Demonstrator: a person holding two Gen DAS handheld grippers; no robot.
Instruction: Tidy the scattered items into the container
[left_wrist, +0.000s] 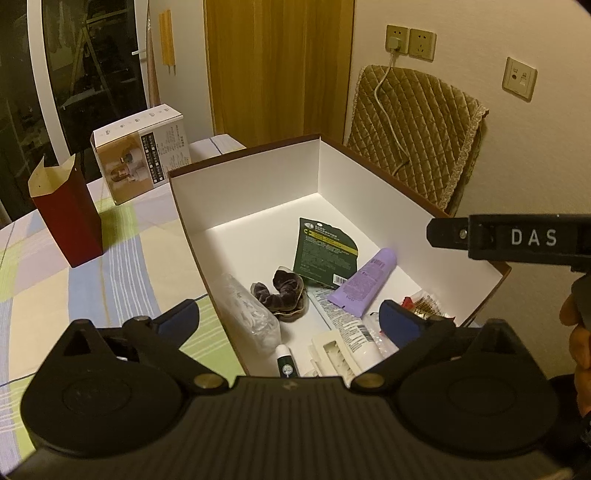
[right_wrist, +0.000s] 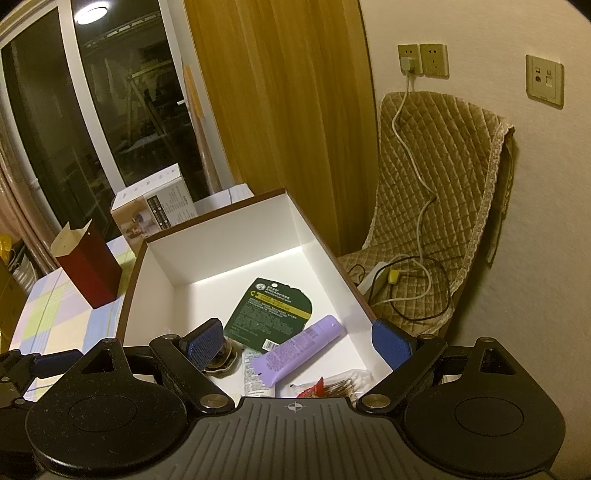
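Note:
A white-lined cardboard box (left_wrist: 258, 173) (right_wrist: 221, 258) stands on the table and holds several items: a dark green sachet (left_wrist: 325, 254) (right_wrist: 273, 310), a purple tube (left_wrist: 365, 284) (right_wrist: 299, 350), a dark scrunchie (left_wrist: 280, 291), a clear bag (left_wrist: 247, 314), a white tube (left_wrist: 354, 336) and a small white-capped stick (left_wrist: 285, 360). My left gripper (left_wrist: 291, 317) hangs over the box's near end, open wide, with nothing between its blue pads. The right gripper (right_wrist: 299, 343) is also open above the box, empty. Its black side bar shows at the right of the left wrist view.
A dark red paper bag (left_wrist: 70, 225) (right_wrist: 88, 269) and a printed white carton (left_wrist: 144, 151) (right_wrist: 155, 210) stand on the checked tablecloth (left_wrist: 92, 280) left of the box. A quilted chair (left_wrist: 417, 140) (right_wrist: 436, 206) with cables sits behind on the right, by the wall.

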